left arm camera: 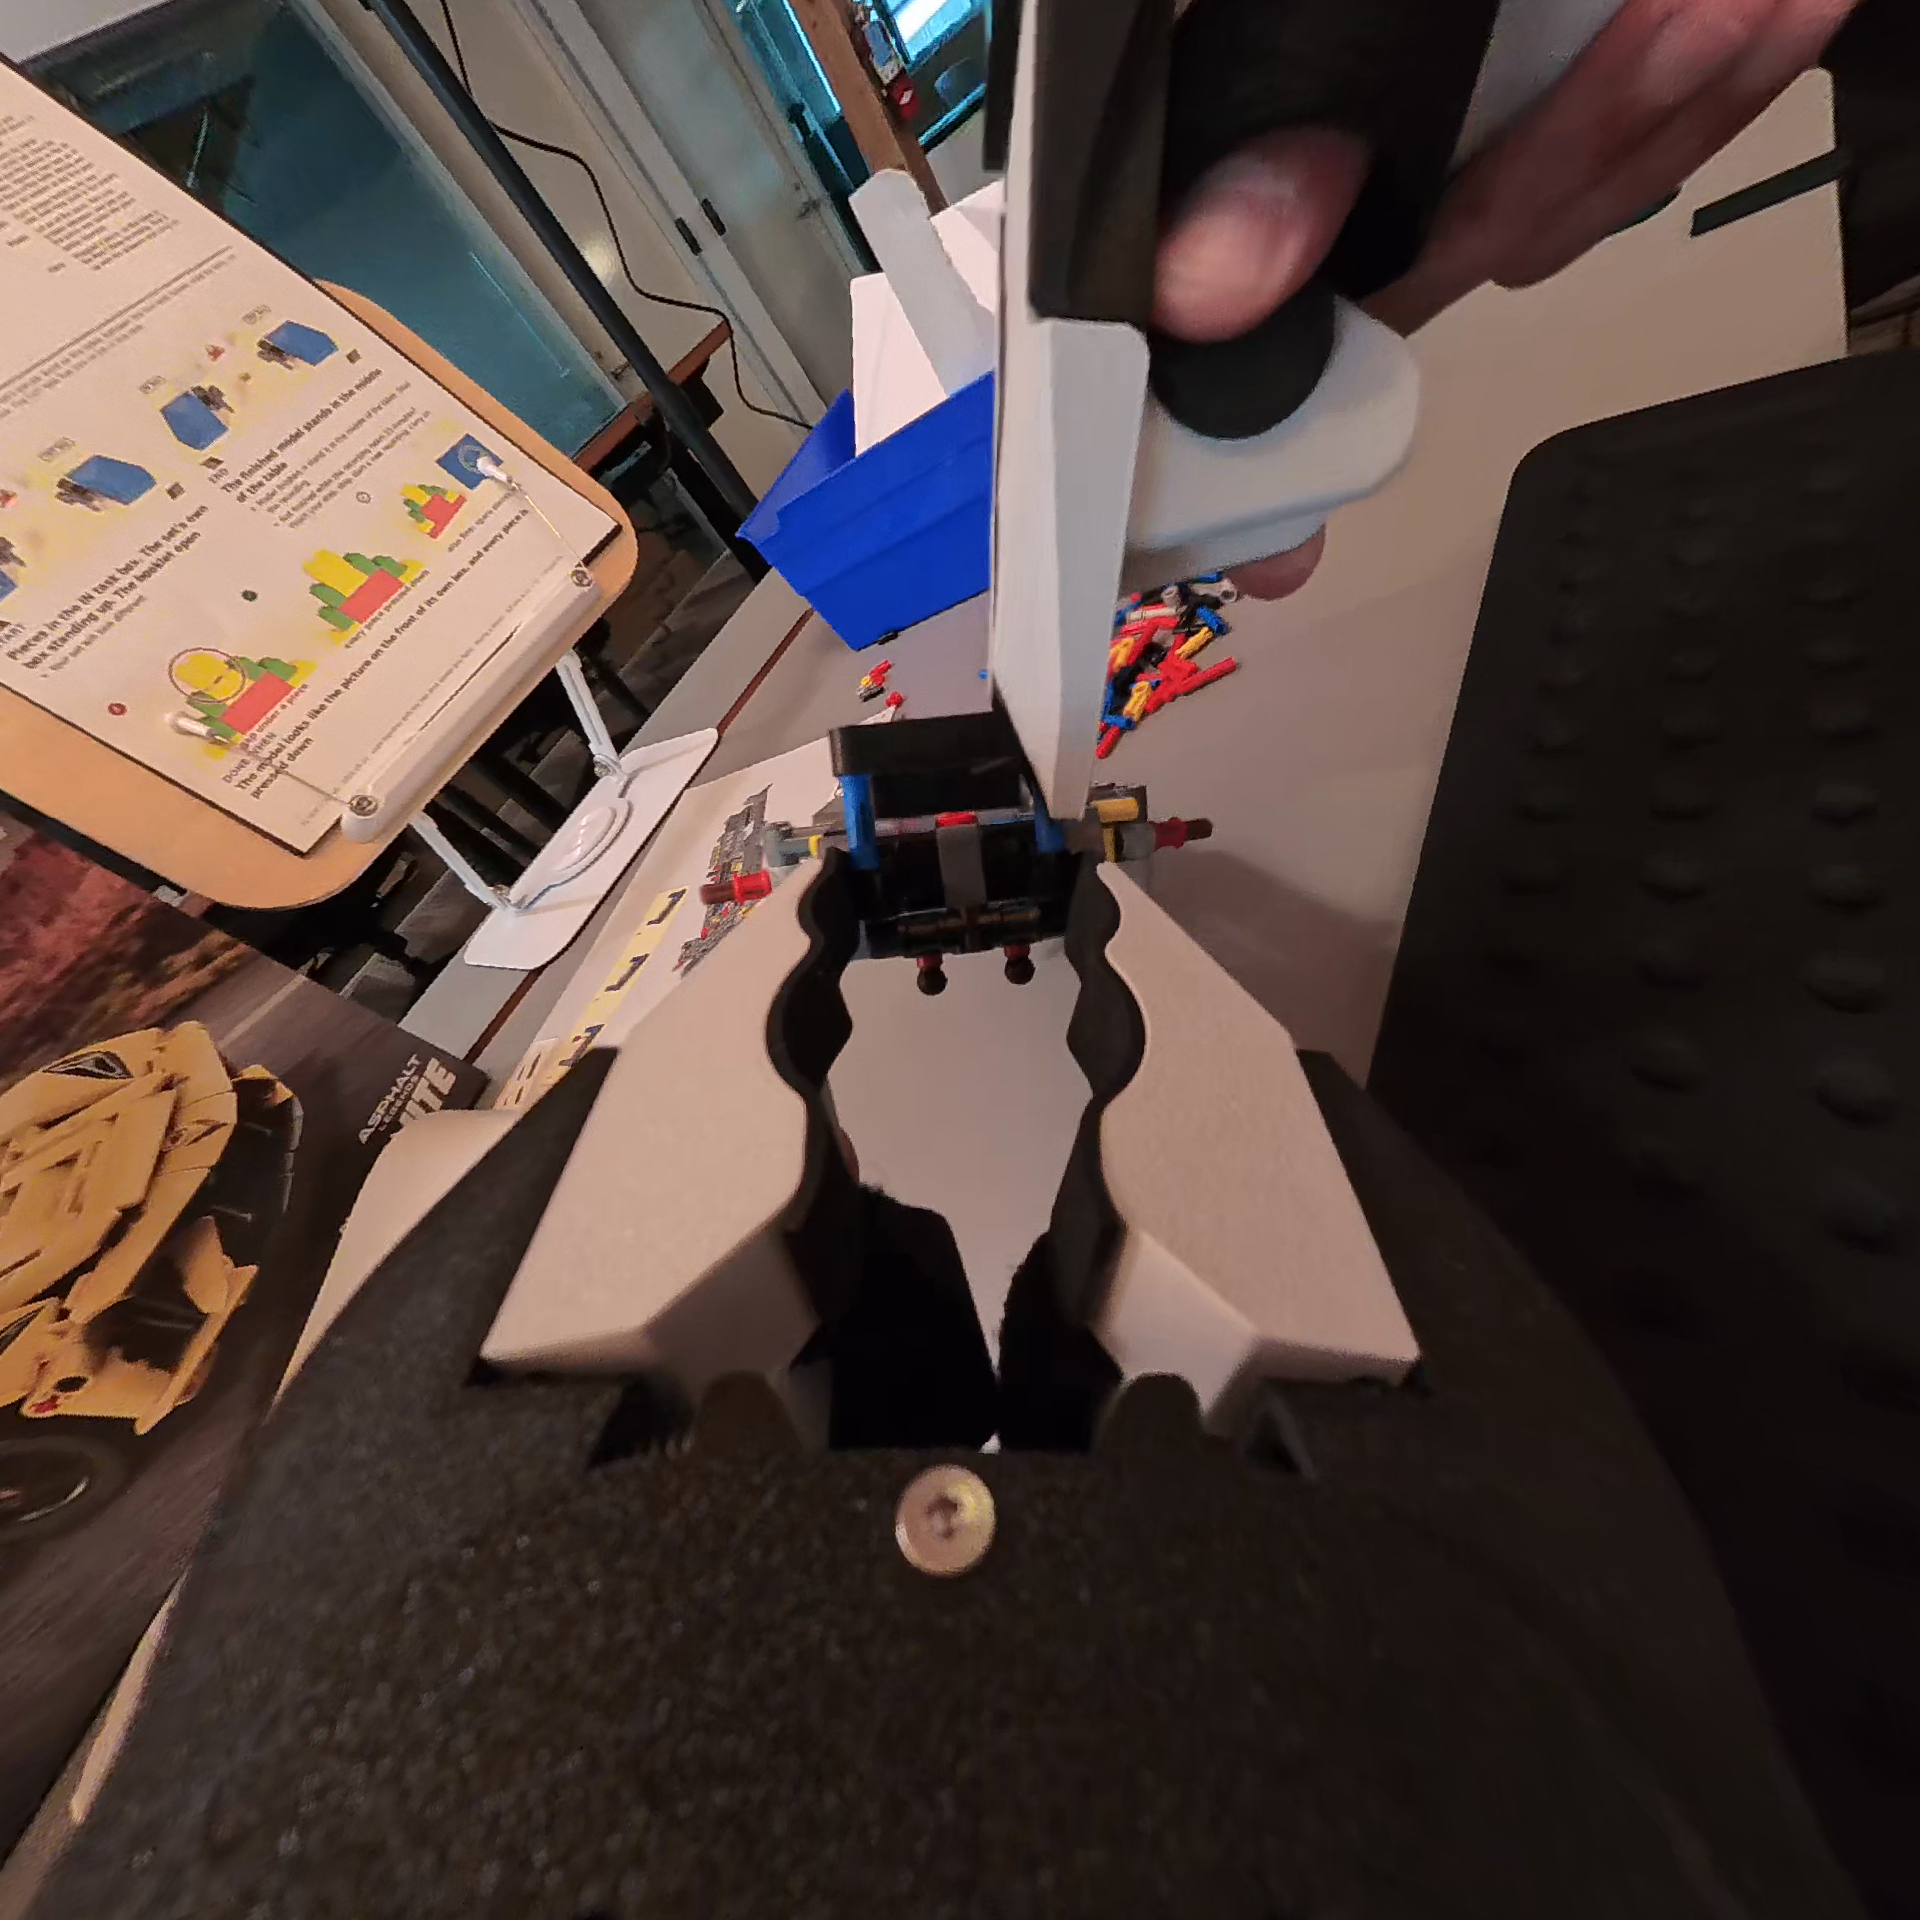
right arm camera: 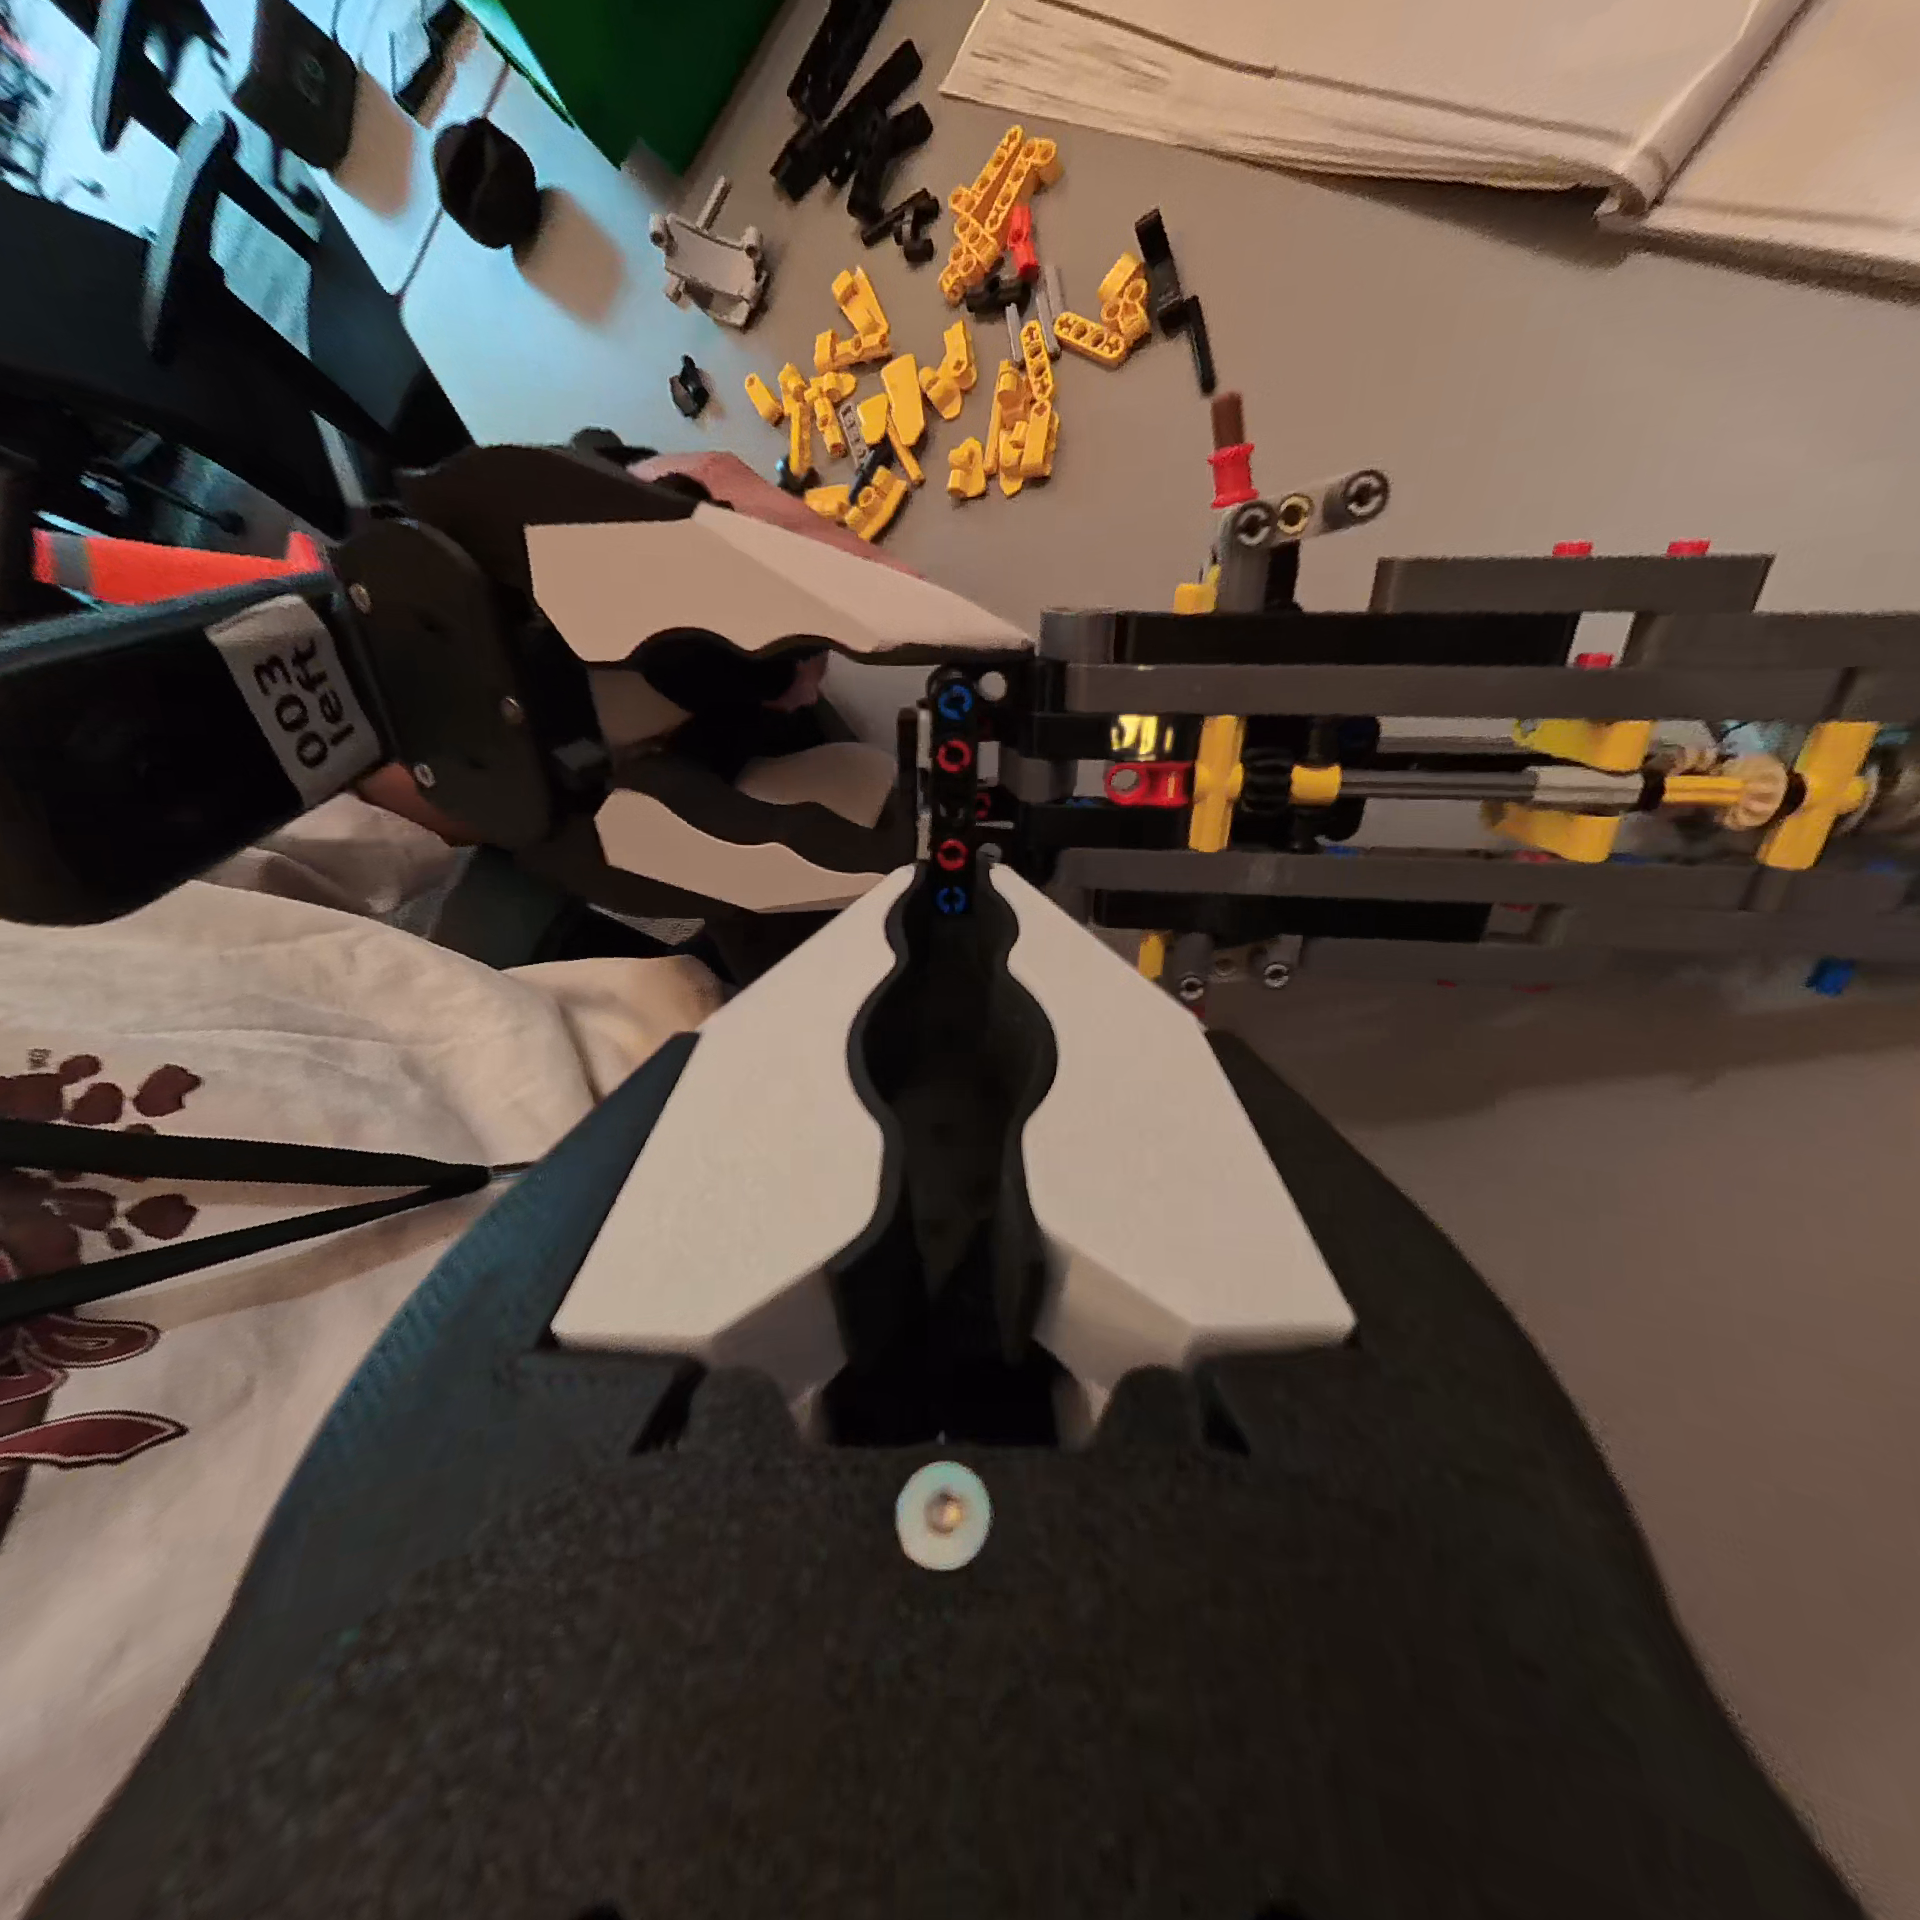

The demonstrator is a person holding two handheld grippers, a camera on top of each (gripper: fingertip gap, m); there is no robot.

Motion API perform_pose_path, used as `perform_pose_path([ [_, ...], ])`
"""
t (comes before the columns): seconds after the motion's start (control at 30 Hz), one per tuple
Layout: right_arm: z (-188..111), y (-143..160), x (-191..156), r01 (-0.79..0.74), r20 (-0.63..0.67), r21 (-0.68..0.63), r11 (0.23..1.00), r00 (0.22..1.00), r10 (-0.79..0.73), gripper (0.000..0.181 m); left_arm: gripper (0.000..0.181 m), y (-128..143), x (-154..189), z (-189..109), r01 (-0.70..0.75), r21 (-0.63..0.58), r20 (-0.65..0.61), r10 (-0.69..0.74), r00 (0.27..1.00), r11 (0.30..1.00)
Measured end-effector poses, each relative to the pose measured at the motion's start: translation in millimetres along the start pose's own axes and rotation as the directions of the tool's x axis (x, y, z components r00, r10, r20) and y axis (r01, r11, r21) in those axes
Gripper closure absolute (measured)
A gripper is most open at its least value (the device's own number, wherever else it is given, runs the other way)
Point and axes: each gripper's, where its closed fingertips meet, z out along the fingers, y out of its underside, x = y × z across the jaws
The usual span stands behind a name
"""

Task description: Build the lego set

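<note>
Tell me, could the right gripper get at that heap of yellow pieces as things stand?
Probably not right away: the right gripper is shut on the chassis. The yellow pieces lie uncovered on the table beyond, so releasing first should free it.

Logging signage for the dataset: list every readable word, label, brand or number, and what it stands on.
Writing is not copied here; these things bear it:
Instruction sheet on the stand: printed text, readable.
Box with the yellow car picture: white logo lettering, readable.
White tag on the left hand-held gripper: short printed code, readable.
Open booklet: print too blurred.
</note>
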Motion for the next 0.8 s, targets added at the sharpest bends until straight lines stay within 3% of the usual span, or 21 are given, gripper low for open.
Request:
perform_pose_path([
  [0.17,1.1,2.0,0.2,-0.039,0.030,0.003,0.999,0.999,0.039,0.176,0.143,0.6,1.3,0.4,-0.004,-0.011,0.001,0.004,1.000,1.000],
  [0.27,1.2,1.2,0.9,0.087,-0.052,-0.003,0.996,0.995,-0.087,0.176,0.143,0.6,1.2,1.1,0.002,-0.013,-0.002,-0.002,1.000,1.000],
  [0.37,1.6,2.2,-0.7,0.141,-0.049,-0.016,0.990,0.989,-0.141,0.176,0.143,0.9,3.5,0.8,0.050,-0.007,-0.043,-0.050,0.998,0.999],
  [0.5,0.5,3.5,-2.1,0.131,-0.029,-0.040,0.991,0.991,-0.132,0.176,0.143,0.1,5.3,0.6,0.051,-0.001,-0.057,-0.051,0.997,0.999],
  [0.63,4.3,8.7,4.0,0.130,-0.082,-0.087,0.988,0.987,-0.138,0.175,0.143,4.3,7.5,3.5,-0.054,-0.041,-0.012,0.053,0.999,0.998],
  [0.8,2.5,2.3,1.7,0.140,-0.078,-0.047,0.989,0.987,-0.143,0.175,0.142,1.5,4.3,1.6,-0.017,-0.017,-0.014,0.017,1.000,1.000],
])
